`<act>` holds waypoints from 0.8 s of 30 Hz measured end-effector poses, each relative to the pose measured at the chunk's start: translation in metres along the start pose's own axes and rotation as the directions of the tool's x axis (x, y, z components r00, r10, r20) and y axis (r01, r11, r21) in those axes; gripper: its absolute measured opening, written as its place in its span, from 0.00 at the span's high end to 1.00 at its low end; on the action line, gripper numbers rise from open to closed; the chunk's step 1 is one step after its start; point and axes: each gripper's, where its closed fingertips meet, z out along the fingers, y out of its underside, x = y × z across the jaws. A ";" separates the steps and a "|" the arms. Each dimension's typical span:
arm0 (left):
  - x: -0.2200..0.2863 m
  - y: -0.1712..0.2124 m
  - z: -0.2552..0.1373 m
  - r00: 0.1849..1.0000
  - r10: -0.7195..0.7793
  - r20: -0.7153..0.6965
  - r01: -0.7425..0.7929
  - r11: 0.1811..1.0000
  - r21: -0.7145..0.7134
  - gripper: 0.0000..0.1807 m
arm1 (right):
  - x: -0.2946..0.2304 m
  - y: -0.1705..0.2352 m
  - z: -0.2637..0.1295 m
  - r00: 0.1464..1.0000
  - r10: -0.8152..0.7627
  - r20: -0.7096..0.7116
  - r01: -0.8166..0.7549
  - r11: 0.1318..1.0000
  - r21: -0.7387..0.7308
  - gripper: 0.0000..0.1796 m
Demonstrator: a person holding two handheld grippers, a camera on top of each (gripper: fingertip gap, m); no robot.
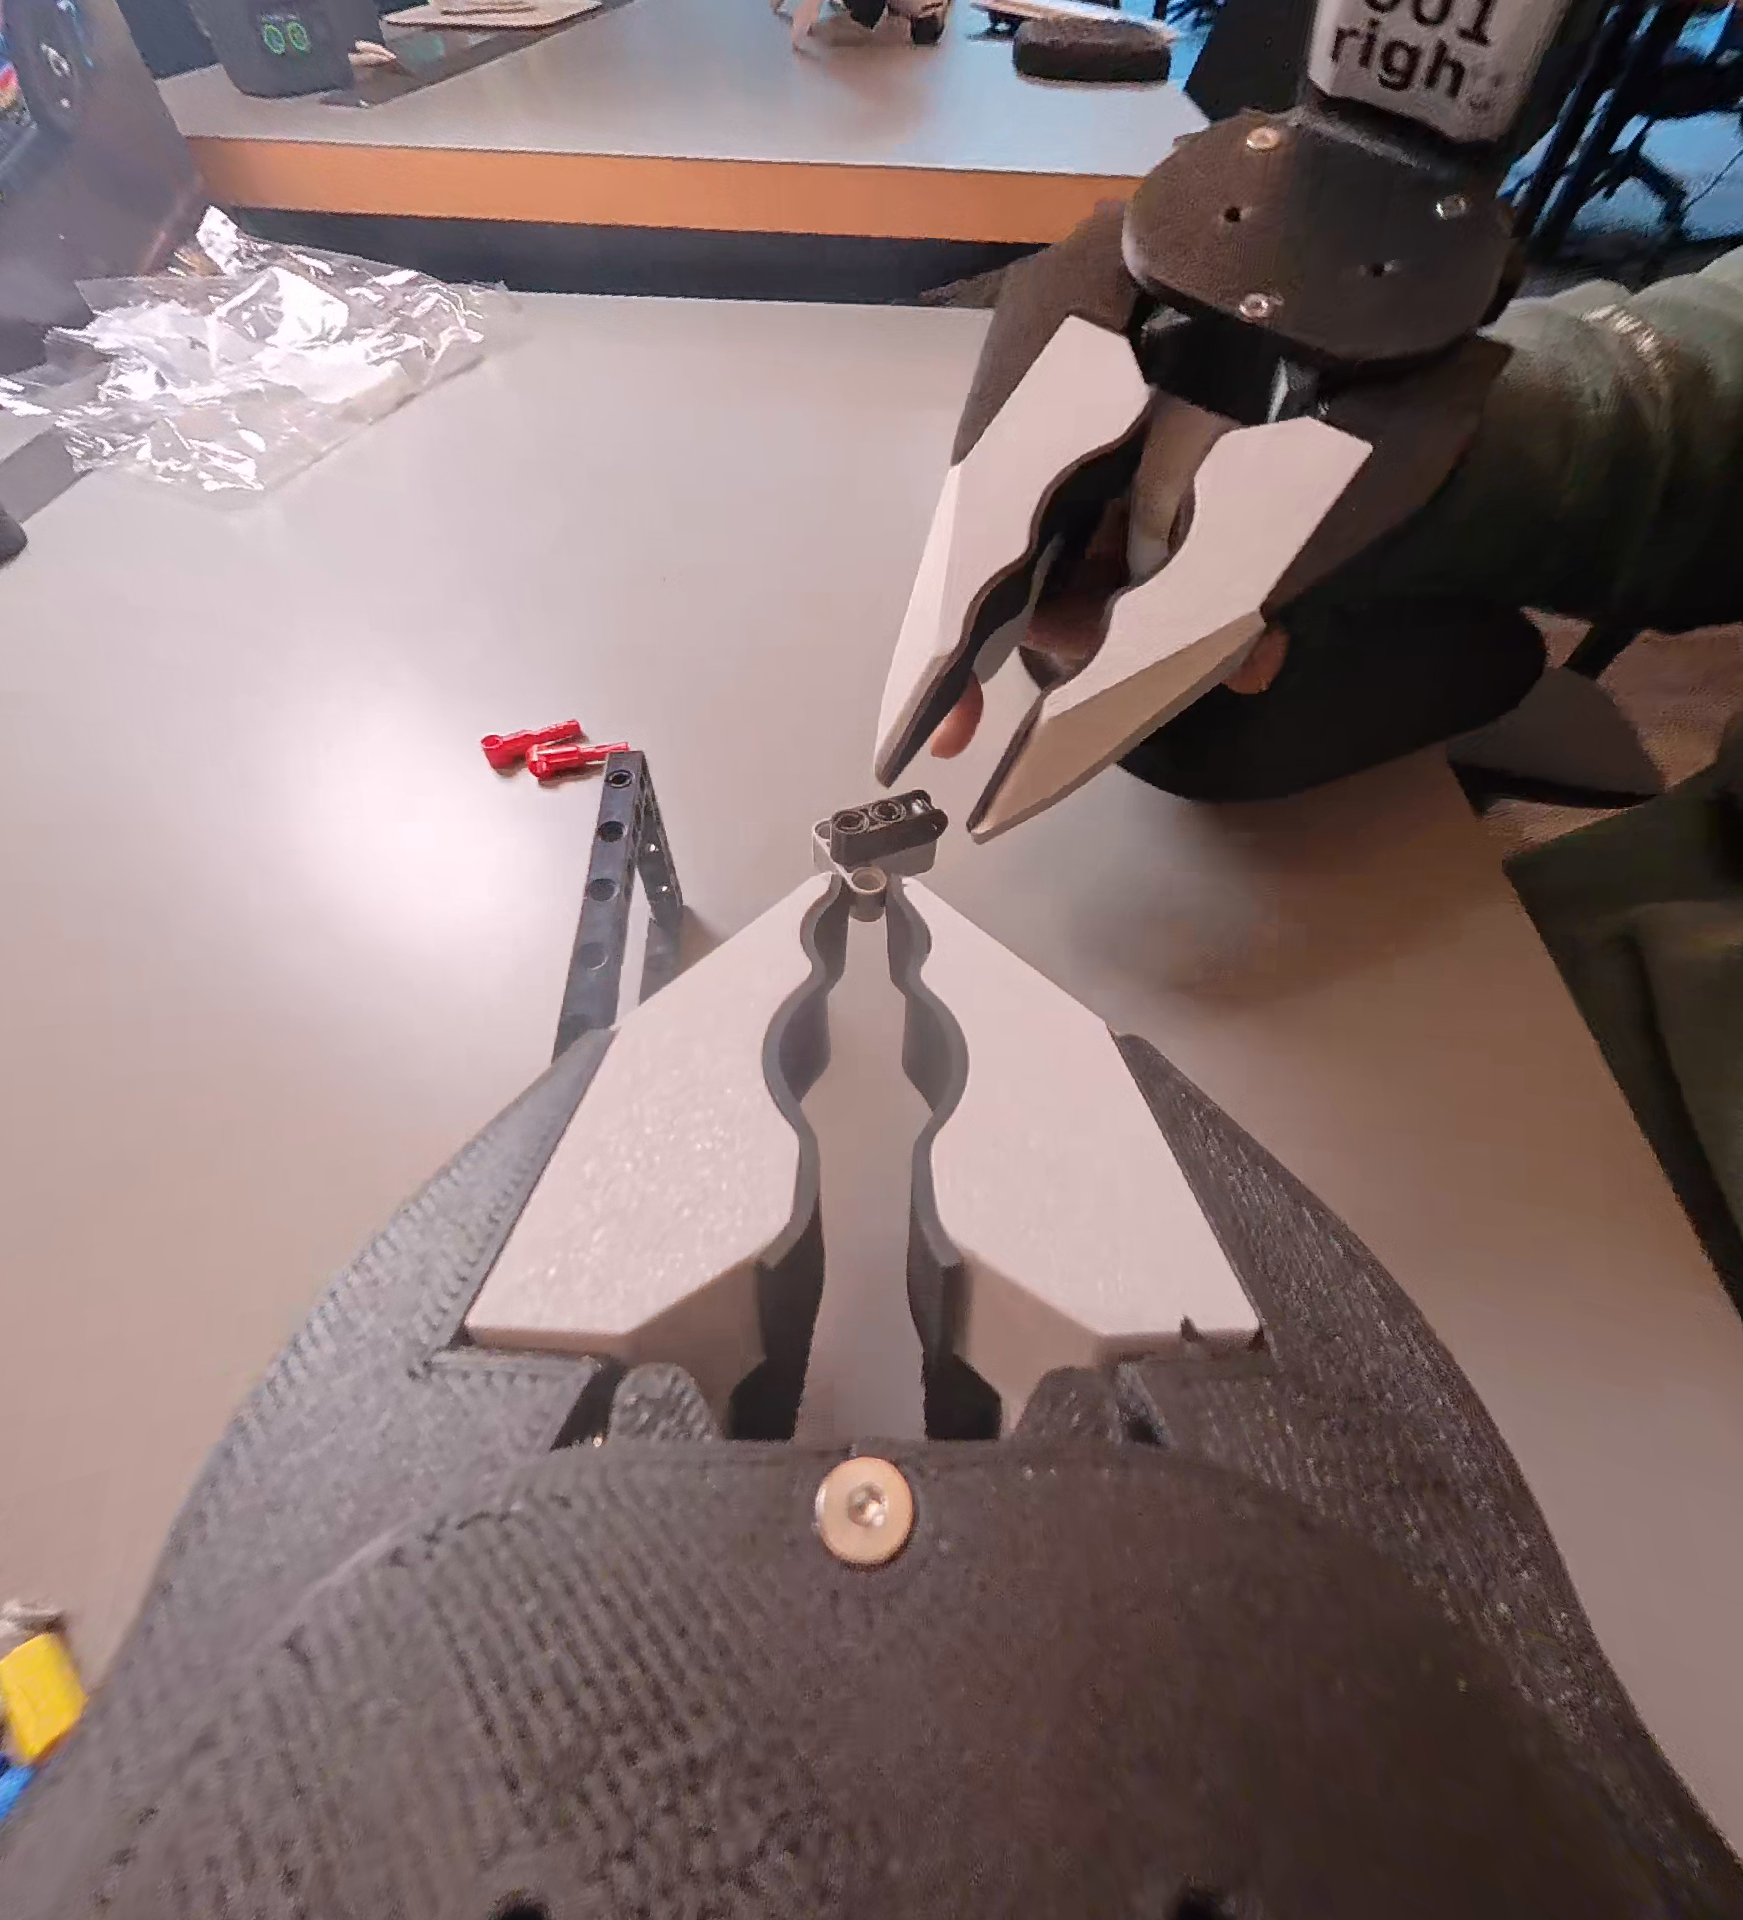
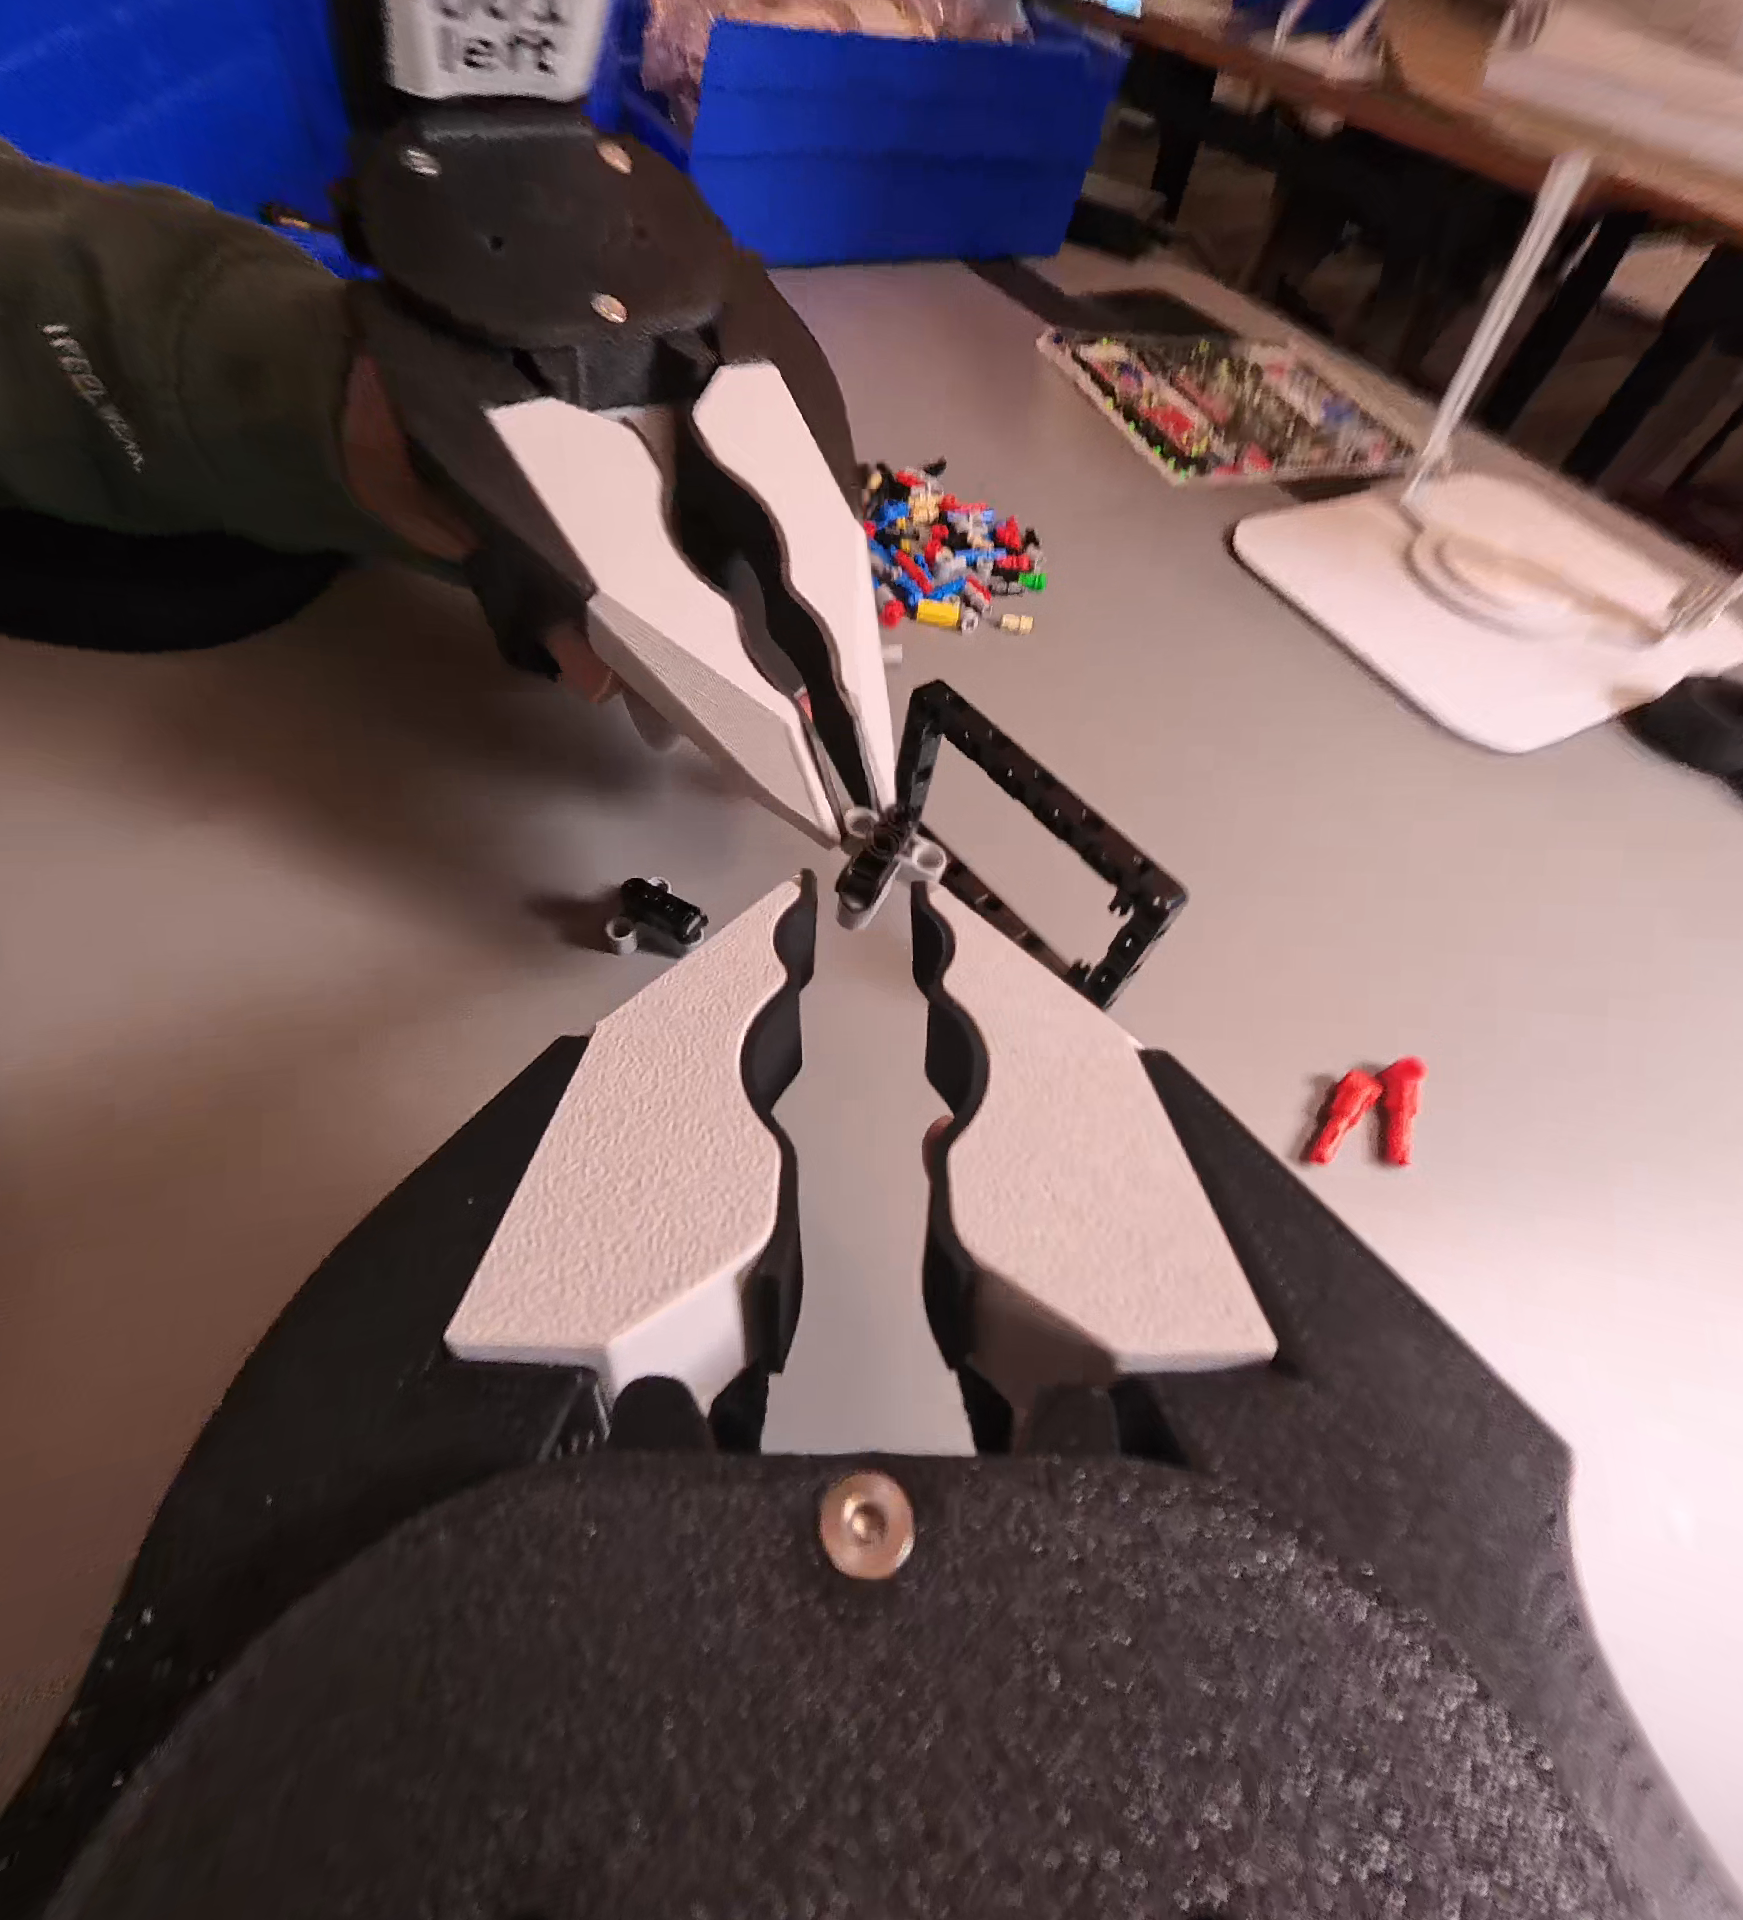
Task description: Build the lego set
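A small black-and-grey connector assembly (image 1: pixel 875 831) is pinched at the tips of the left tool (image 1: pixel 867 894). The jaws are drawn narrow on a grey stub at its near end, and the piece is held above the bench (image 1: pixel 327 935). In the left wrist view the assembly's long axis runs roughly left-right across the tool tips, with two round holes facing up.

The right tool (image 1: pixel 929 805) is parted to a moderate gap and holds nothing. Its tips sit just above and just beside the right end of the assembly, apart from it. In the right wrist view the same assembly (image 2: pixel 872 868) lies dead ahead of the right tool (image 2: pixel 862 899), between or just past its tips; contact is not seen. The coming move is judged to be a closing of the right tool on the free black end, so alignment across that short axis matters most.

Hard to make out: how the grey and black parts are joined, and whether a pin is seated, since the left fingers cover the joint.

Further off, a second small black-and-grey piece (image 2: pixel 661 916) lies on the bench. A black frame of beams (image 2: pixel 1043 831) lies behind the tools, partly hidden in the left wrist view. Two red pins (image 1: pixel 555 750) are beside it. A pile of loose parts (image 2: pixel 950 551), a plastic bag (image 1: pixel 223 384) and a booklet (image 2: pixel 1220 405) are farthest, blurred.
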 end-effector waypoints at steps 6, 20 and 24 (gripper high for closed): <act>0.004 -0.005 0.000 0.988 -0.118 -0.101 0.119 0.993 0.012 0.97 | -0.006 -0.002 -0.004 0.826 -0.549 -0.131 0.548 0.835 -0.047 0.85; -0.003 -0.009 0.005 0.950 -0.271 -0.155 0.272 0.962 -0.014 0.96 | 0.009 -0.002 0.001 0.519 -0.825 -0.225 0.806 0.560 -0.192 0.92; -0.025 -0.014 -0.006 0.992 -0.116 0.043 0.118 0.993 -0.029 0.86 | 0.021 0.014 0.012 0.499 -0.841 -0.211 0.787 0.541 -0.296 0.92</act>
